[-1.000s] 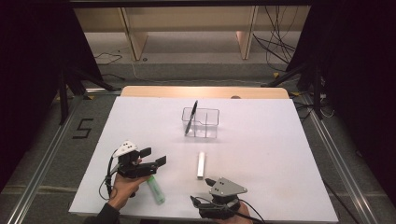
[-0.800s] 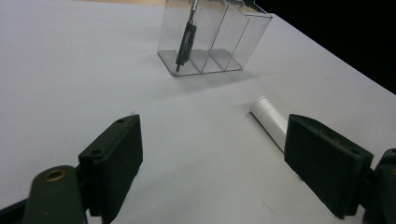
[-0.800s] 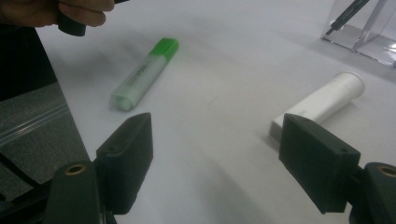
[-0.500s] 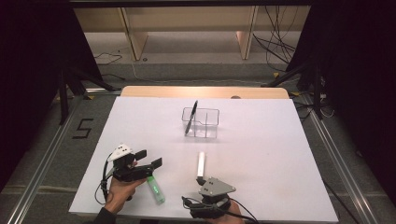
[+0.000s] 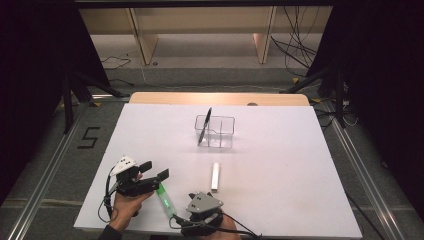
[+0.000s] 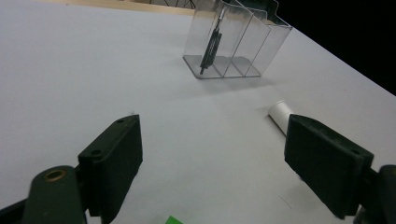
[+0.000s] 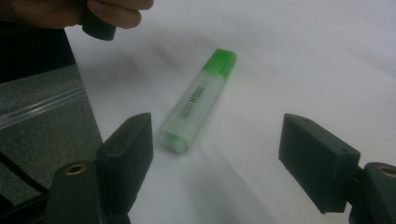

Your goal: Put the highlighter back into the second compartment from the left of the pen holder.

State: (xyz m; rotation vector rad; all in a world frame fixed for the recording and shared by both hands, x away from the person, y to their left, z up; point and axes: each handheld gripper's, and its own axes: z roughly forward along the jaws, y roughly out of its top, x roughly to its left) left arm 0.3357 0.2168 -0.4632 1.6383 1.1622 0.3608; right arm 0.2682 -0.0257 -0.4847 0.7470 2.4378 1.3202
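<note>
- Both claws have drawn back toward the near edge since a second ago; the right claw [image 5: 202,207] has slid left, closing on the green highlighter [image 5: 165,200].
- In the right gripper view the highlighter [image 7: 198,106] lies flat on the tabletop [image 5: 280,165] just ahead, between the spread jaws, its long axis running away from the claw and leaning right, green cap at the far end.
- Left claw [image 5: 152,172], jaws apart and empty, hovers at the highlighter's far end; either claw is close to it.
- White marker [image 5: 215,176] lies beyond, untouched.
- Clear organizer [image 5: 220,131] holds one black pen [image 5: 204,127] leaning in its left compartment; the others look empty.
</note>
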